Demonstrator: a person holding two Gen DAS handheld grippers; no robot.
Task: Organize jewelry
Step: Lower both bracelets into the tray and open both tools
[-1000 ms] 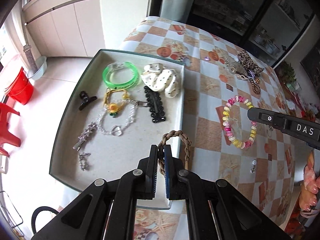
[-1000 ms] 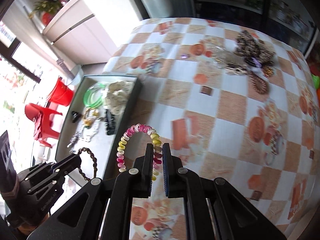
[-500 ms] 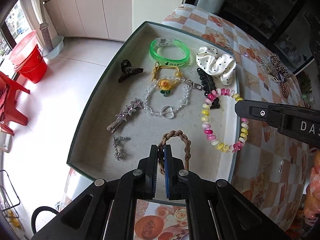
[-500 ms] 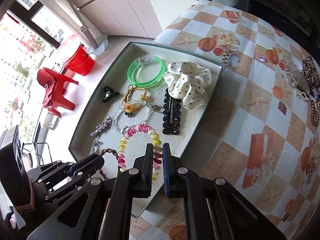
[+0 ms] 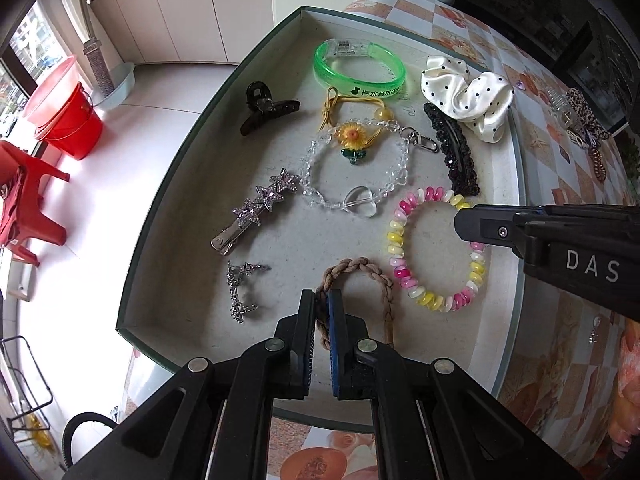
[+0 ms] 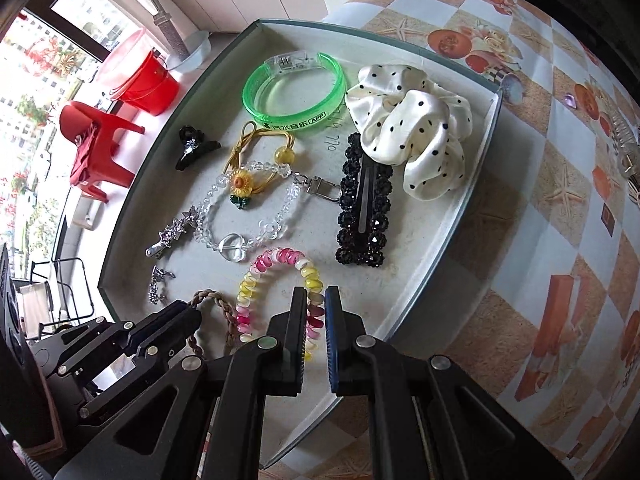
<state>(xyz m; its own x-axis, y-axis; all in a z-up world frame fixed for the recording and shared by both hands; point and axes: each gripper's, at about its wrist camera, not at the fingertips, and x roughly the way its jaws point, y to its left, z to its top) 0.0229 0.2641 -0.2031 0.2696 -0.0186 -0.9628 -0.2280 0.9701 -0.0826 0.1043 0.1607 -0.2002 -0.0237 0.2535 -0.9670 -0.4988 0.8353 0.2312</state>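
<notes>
Progress: a second ago both bracelets hung over the tablecloth, now my left gripper [image 5: 321, 312] clamps the braided bracelet [image 5: 356, 270] and right gripper [image 6: 316, 304] the pink-yellow bead bracelet [image 6: 280, 276] low over the tray's [image 5: 168, 184] near end, release next I reckon.

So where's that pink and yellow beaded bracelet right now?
The pink and yellow bracelet hangs over the tray's right side, clamped in the right gripper, between the braided brown band and black clip.

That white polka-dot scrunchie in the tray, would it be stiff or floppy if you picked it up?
Probably floppy: the polka-dot scrunchie lies in loose, bunched folds against the tray wall. Its satin-like sheen suggests it may slide in a pinch. It looks light for its bulk and unlikely to roll.
</notes>
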